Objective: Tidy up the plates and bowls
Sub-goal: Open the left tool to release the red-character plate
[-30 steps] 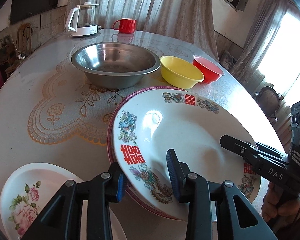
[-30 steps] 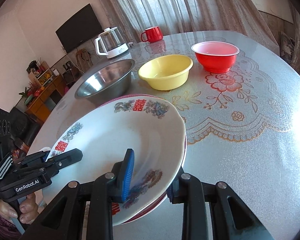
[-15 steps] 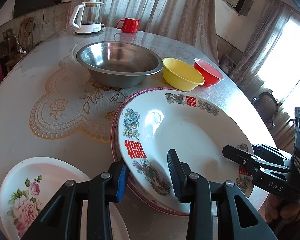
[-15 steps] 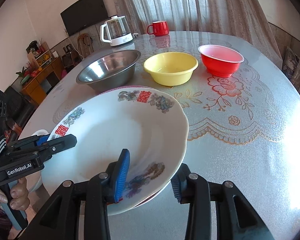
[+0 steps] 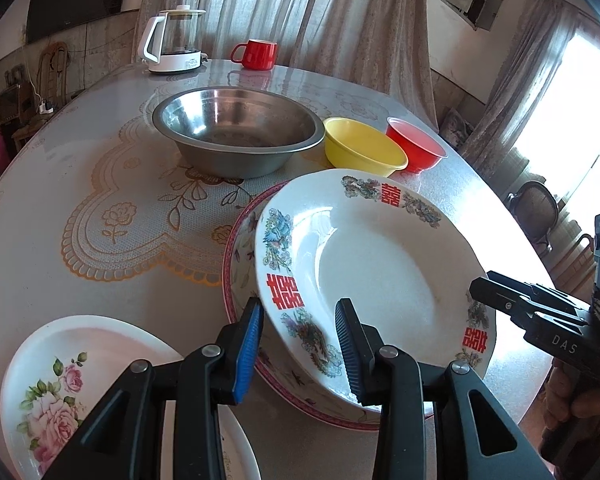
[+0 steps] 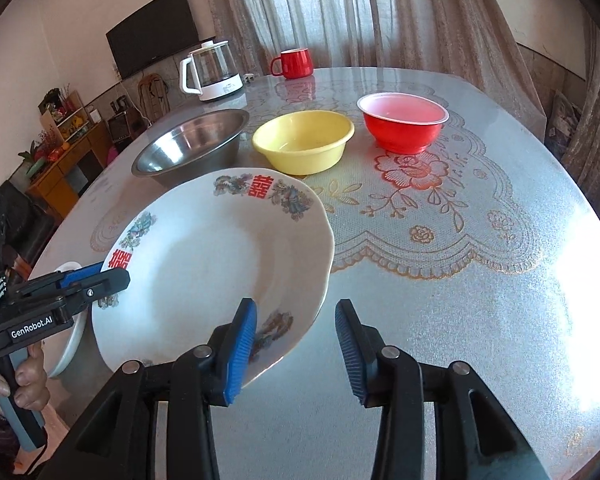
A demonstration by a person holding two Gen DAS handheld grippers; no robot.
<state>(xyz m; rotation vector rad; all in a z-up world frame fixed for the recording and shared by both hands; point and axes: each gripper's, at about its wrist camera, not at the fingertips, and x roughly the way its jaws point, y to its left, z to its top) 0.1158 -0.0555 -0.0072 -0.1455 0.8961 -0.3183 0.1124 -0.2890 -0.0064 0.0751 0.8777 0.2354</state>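
The plate (image 5: 372, 264) is white and deep, with a wide wavy rim. Round that rim run three red double-character marks, and between them are blue, green and pink bird-and-flower prints. Its well is plain white. It sits tilted at the near edge of the bench (image 5: 100, 152), its left side raised, lying over a pink-rimmed plate (image 5: 240, 256), which shows only as a crescent on the left and along the near side.

The left hand-held gripper (image 5: 298, 308) is partly closed across the plate's near-left rim. Its blue pad is against the outer edge and its other pad is on the inner slope, so it grips the plate. The right hand-held gripper (image 6: 296, 306) stands at the opposite rim with its jaws part open. Its left pad lies on or just over the printed border, and its right pad is clear of the plate over bare bench, so it has hold of nothing.

There are three plates in all. The third, a rose plate (image 5: 72, 368), lies flat at the near-left corner, just beside the left gripper's fingers.

There are also three bowls, in a row beyond the plates: a wide steel bowl (image 5: 236, 140), a yellow bowl (image 5: 360, 152) and a red bowl (image 5: 418, 148). All are upright and close together, though I cannot tell whether they touch.

At the far edge stand one white kettle (image 5: 176, 40) and one red mug (image 5: 258, 54), a little apart.
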